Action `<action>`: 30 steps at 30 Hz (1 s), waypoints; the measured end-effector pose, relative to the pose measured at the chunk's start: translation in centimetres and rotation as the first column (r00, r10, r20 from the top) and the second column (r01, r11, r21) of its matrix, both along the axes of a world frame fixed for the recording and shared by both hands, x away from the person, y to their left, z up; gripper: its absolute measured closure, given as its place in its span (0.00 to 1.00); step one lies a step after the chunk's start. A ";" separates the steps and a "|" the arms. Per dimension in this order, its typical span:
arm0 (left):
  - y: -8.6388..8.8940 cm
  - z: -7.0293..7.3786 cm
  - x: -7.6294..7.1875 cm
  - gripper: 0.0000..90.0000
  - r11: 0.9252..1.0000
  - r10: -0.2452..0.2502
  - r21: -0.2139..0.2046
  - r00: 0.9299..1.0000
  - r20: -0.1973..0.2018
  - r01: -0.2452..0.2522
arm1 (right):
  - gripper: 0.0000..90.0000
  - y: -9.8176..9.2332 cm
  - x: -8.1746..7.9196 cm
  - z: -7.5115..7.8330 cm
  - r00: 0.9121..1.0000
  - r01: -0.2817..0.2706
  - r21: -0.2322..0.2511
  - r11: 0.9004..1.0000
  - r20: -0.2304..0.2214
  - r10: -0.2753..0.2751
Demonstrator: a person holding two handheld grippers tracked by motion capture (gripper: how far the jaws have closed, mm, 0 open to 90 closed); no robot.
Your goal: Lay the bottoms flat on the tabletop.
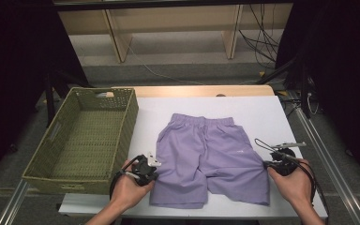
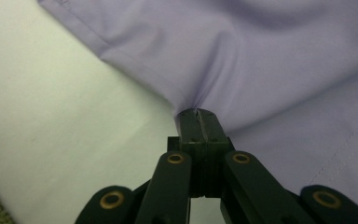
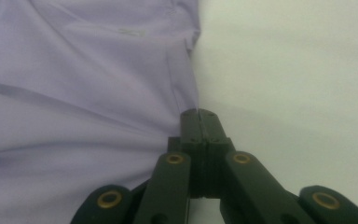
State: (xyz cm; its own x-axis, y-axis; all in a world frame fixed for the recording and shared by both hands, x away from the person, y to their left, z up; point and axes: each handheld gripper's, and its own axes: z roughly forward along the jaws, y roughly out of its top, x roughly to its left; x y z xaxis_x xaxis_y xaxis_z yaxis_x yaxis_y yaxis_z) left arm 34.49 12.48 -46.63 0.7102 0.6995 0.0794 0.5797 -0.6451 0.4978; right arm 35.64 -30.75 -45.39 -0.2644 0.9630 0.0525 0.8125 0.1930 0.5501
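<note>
A pair of lilac shorts (image 1: pixel 206 154) lies flat on the white table top (image 1: pixel 262 112), waistband away from me, legs toward me. My left gripper (image 1: pixel 153 174) is shut on the outer edge of the left leg; in the left gripper view the shorts (image 2: pixel 270 60) pucker where the cloth runs into my closed left gripper (image 2: pixel 198 112). My right gripper (image 1: pixel 267 165) is shut on the outer seam of the right leg. The right gripper view has the shorts (image 3: pixel 74 93) creased toward my closed right gripper (image 3: pixel 199 112).
A green woven basket (image 1: pixel 131 117) stands on the left of the table, close beside the shorts. Cables trail on the floor behind the table (image 1: pixel 262 42). Bare white surface lies right of the shorts (image 3: pixel 298 74).
</note>
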 end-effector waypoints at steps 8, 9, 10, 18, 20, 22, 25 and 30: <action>0.6 0.6 0.2 1.00 0.998 0.059 0.023 0.997 0.041 -0.060 | 0.93 -0.2 0.3 -0.2 0.999 -0.002 -0.070 0.998 0.035 0.005; 0.6 0.7 0.2 1.00 0.998 0.063 0.021 0.997 0.048 -0.064 | 0.91 0.0 0.1 0.0 0.998 -0.020 -0.095 0.995 0.063 0.026; 0.7 0.8 0.2 1.00 0.998 0.067 0.017 0.996 0.055 -0.068 | 0.89 0.2 -0.1 0.3 0.996 -0.033 -0.102 0.994 0.079 0.041; 0.1 1.4 0.0 0.93 1.000 0.021 -0.018 0.990 0.136 -0.018 | 0.86 6.2 -3.3 1.8 0.920 -0.359 0.021 0.933 0.179 0.350; -0.1 1.4 -0.2 0.89 0.999 0.005 -0.048 0.991 0.132 0.002 | 0.86 8.4 -4.0 1.6 0.887 -0.442 0.034 0.896 0.160 0.432; -0.4 1.3 -0.3 0.86 0.998 -0.016 -0.051 0.989 0.146 0.023 | 0.86 10.3 -4.4 1.1 0.854 -0.510 0.040 0.859 0.142 0.500; -0.9 1.3 -0.5 0.82 0.996 -0.046 -0.064 0.986 0.162 0.056 | 0.86 12.1 -4.5 0.4 0.819 -0.568 0.034 0.822 0.116 0.561; -1.7 1.3 -0.7 0.70 0.992 -0.092 -0.067 0.978 0.187 0.106 | 0.81 13.9 -4.2 -0.8 0.790 -0.611 0.005 0.791 0.059 0.610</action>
